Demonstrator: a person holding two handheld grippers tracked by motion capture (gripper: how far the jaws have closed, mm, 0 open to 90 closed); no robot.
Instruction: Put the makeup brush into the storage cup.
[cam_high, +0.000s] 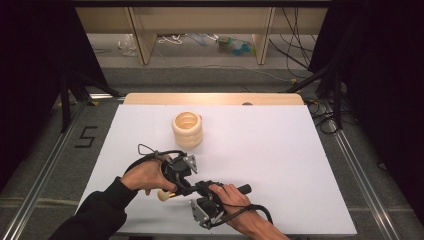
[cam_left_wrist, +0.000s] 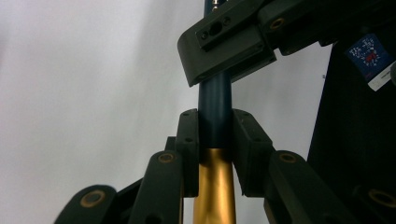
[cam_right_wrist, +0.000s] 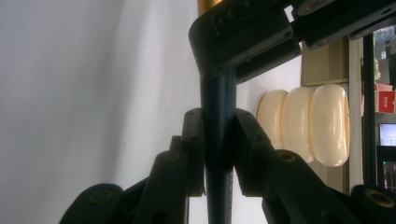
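Note:
A slim rod (cam_high: 244, 189) lies low over the white table (cam_high: 280, 150) near the front edge, with a cream knob (cam_high: 163, 195) at its left end and a dark tip at the right. My left gripper (cam_high: 184, 190) is shut on it where the gold section (cam_left_wrist: 214, 186) meets the dark blue shaft (cam_left_wrist: 215, 98). My right gripper (cam_high: 206, 187) is shut on the blue shaft (cam_right_wrist: 218, 93) just beside it. In the left gripper view my left gripper (cam_left_wrist: 215, 135) clamps the rod, with the right gripper (cam_left_wrist: 224, 46) beyond. The right gripper (cam_right_wrist: 219, 135) faces the left gripper (cam_right_wrist: 243, 37).
A stack of cream rings (cam_high: 187, 129) stands upright at the table's middle back, also seen on its side as cream rings (cam_right_wrist: 303, 123) in the right gripper view. Metal rails run along both table sides. Cables and clutter lie on the floor beyond the far edge.

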